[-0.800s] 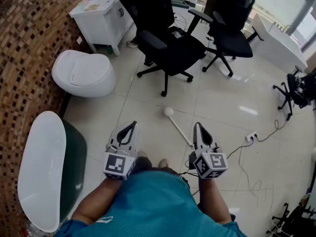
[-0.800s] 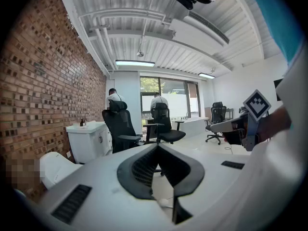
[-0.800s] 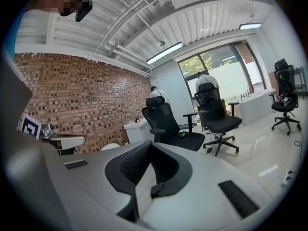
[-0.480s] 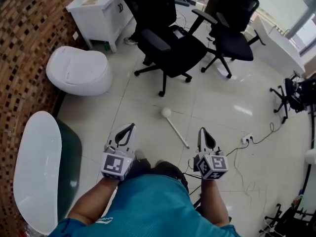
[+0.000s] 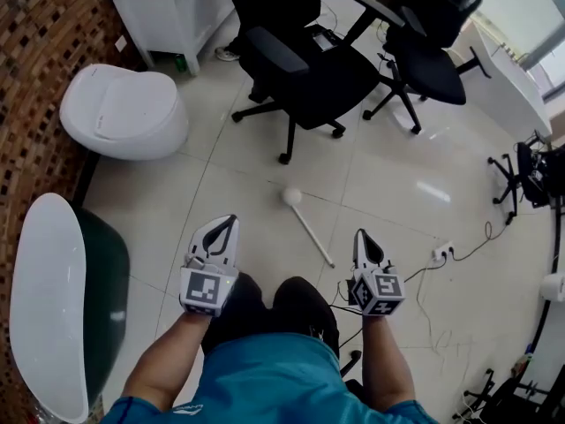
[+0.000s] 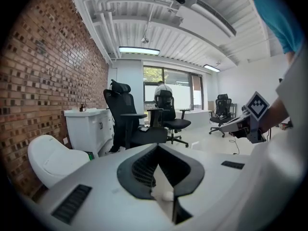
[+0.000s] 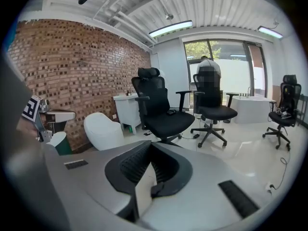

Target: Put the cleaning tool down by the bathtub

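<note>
While the ball-tipped cleaning tool (image 5: 308, 225) lies on the tiled floor (image 5: 247, 179) ahead of me, apart from the bathtub (image 5: 48, 307) at my left, I carry my left gripper (image 5: 228, 224) and right gripper (image 5: 362, 238) closed and empty, seemingly done with it.

No readable text, numbers or brand names in any view. Only printed items: black-and-white square code patterns on the cubes of the left gripper (image 5: 227, 224) and right gripper (image 5: 361, 235), no letters or digits. Small white logo (image 5: 187, 408) on the teal shirt (image 5: 265, 382): too small to read.
</note>
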`<state>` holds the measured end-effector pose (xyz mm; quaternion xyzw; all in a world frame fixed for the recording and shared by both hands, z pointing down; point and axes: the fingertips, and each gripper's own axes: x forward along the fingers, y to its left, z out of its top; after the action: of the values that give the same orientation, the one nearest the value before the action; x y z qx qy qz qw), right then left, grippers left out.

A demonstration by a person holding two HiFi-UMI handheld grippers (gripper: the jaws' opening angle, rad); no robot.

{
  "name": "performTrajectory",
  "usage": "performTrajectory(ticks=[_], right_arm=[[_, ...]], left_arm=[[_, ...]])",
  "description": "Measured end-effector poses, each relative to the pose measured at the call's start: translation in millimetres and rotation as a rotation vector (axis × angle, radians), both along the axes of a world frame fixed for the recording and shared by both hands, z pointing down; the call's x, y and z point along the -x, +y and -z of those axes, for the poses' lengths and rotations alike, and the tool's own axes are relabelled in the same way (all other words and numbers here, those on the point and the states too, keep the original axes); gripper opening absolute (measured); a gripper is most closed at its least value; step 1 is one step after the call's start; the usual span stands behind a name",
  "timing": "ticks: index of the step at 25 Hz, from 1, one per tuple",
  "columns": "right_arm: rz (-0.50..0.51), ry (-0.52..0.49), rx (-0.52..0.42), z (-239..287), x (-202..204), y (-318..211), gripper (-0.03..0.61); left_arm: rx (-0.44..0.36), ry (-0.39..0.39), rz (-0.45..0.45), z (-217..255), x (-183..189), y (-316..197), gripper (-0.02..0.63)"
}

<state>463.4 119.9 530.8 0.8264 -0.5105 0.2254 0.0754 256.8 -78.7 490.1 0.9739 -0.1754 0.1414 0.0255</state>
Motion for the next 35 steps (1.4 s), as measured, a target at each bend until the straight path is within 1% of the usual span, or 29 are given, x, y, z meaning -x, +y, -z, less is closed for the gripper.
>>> performTrajectory(ticks=[5,6,7,9,13,16,20,25,27,31,35], right_arm=[[0.025,-0.028,0.103,-107,-14,9,0.017],[0.033,-0.036,0.124,-130,-18,11,0.030],[0.044,-0.042,0.146,-153,-22,13,0.060],[0.071,-0.042,0.189,-200,-34,15,0.075],[0.106,-0.040,0.241,-291,-47,19,0.083],[0.124,-0.033,0.261,-355,-56,19,0.091],[0.135,-0.032,0.265,-436,-69,6,0.097],[0.203,-0.032,0.336,-543,-75,1,0.111],[0.236,-0.026,0.370,-582,-76,-1,0.121],[0.292,-0.029,0.434,-642,-78,1,0.124],[0.341,-0.065,0.523,-704,-79,6,0.133]], left_arm=[[0.046,-0.020,-0.036,-87,-30,9,0.003],[0.051,-0.024,-0.043,-105,-37,9,0.003],[0.053,-0.024,-0.048,-122,-45,8,0.003],[0.040,-0.024,-0.059,-158,-63,2,0.003],[-0.033,-0.054,-0.108,-242,-88,-2,0.002],[-0.031,-0.063,-0.105,-300,-100,-7,0.002],[-0.038,-0.033,-0.085,-363,-115,-19,0.003],[-0.060,-0.010,-0.079,-423,-128,-25,0.002],[-0.055,-0.016,-0.088,-444,-133,-29,0.003],[0.023,-0.057,-0.099,-482,-141,-30,0.002],[0.053,-0.045,-0.077,-485,-143,-39,0.003]])
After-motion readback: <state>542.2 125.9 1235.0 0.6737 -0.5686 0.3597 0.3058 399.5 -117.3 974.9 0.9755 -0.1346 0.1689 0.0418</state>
